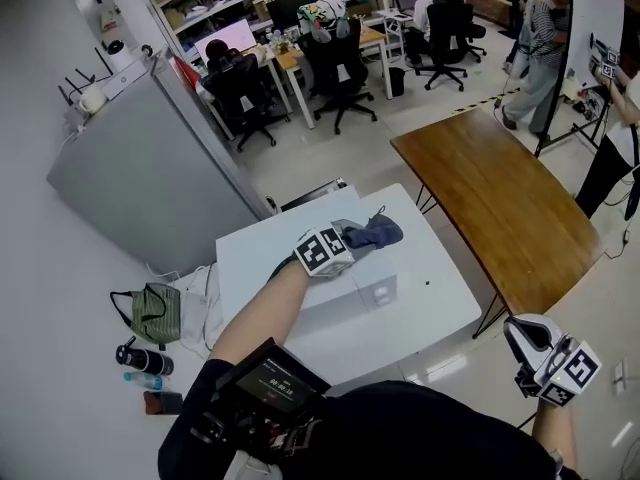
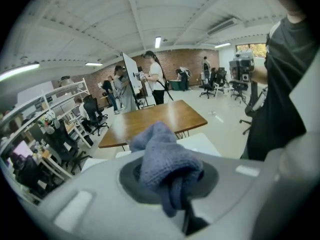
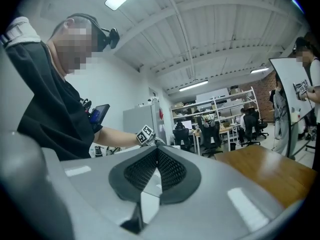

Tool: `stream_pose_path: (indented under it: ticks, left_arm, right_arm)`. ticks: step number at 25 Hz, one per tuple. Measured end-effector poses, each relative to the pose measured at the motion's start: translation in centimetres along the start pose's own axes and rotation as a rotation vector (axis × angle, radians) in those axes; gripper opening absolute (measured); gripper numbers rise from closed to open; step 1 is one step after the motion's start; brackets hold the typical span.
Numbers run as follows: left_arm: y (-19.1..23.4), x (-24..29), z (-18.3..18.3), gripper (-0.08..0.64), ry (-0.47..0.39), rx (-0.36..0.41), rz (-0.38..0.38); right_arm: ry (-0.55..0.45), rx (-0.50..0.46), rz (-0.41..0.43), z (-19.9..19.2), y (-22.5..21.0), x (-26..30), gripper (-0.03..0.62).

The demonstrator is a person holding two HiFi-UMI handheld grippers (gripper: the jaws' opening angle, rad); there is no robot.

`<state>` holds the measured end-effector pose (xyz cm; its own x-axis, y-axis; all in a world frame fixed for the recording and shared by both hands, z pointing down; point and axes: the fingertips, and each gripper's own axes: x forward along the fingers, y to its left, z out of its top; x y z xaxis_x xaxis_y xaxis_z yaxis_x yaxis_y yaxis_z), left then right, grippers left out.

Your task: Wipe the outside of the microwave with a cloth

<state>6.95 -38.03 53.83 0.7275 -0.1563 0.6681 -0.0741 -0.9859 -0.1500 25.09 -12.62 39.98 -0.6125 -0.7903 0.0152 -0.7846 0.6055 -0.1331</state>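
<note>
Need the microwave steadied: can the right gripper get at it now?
Probably yes: the right gripper, shut and empty, hangs off the table's edge, with nothing between it and the microwave.

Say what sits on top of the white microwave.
Only the blue-grey cloth, clamped in the left gripper, lies near the far edge of the microwave. The top beneath them is covered.
</note>
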Motion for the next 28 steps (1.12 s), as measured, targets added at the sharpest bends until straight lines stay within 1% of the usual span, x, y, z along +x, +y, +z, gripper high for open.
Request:
stream_pose_path:
  ticks: [2,4,6,8,9,11,12,14,15,17,19,21,24,28]
  left_arm:
    - [0.0,-4.7,-0.7,0.057,-0.048,-0.025,0.033]
    - [-0.2,-10.8,-3.6,0.057,-0.055,-0.023,0.085]
    - [-1.0,-17.1,-8.7,0.057,-0.015,-0.014,0.142]
    - [-2.1,-22.6,-15.0,0.057,0.035,-0.003,0.193]
    - [-2.9,-24.8,-18.0,0.057,0.056,-0.009,0.209]
    - [-4.8,-27.8,-23.2,0.057,0.089,-0.046,0.216]
    - [-5.8,-28.6,-25.2,0.057,0.103,-0.065,0.212]
    - [-7.4,-29.0,-27.8,0.057,0.12,-0.097,0.2]
    - [-7.9,-28.8,-28.3,0.057,0.118,-0.11,0.198]
    - [-7.9,-28.3,-28.0,0.057,0.103,-0.122,0.209]
    - [-7.4,-27.1,-26.7,0.056,0.108,-0.102,0.211]
    - [-7.1,-24.7,-24.5,0.057,0.125,-0.077,0.189]
    - [-6.2,-18.7,-19.5,0.055,0.127,-0.049,0.146]
    - [-4.5,-8.6,-10.3,0.055,0.088,0.011,0.073]
  right_arm:
    - [-0.002,-0.023,0.035,0.5,2.0,1.8,0.005]
    - [-0.002,-0.045,0.09,0.9,5.0,4.5,0.005]
    - [0.0,-0.06,0.16,1.0,8.7,7.9,0.005]
    - [0.006,-0.07,0.226,0.8,12.3,11.1,0.005]
    - [0.01,-0.074,0.254,0.8,14.0,12.6,0.005]
    - [0.024,-0.077,0.305,0.7,17.0,15.1,0.005]
    - [0.035,-0.076,0.328,0.6,18.3,16.1,0.005]
    - [0.051,-0.081,0.355,0.4,20.0,17.4,0.005]
    - [0.051,-0.084,0.359,0.3,20.3,17.7,0.005]
    - [0.052,-0.084,0.36,0.3,20.2,17.9,0.005]
    - [0.056,-0.08,0.351,0.2,19.2,17.3,0.005]
    - [0.052,-0.069,0.333,0.1,17.1,16.1,0.005]
    - [0.039,-0.048,0.289,0.0,12.5,13.0,0.005]
    - [0.031,-0.024,0.189,-0.1,5.3,7.2,0.005]
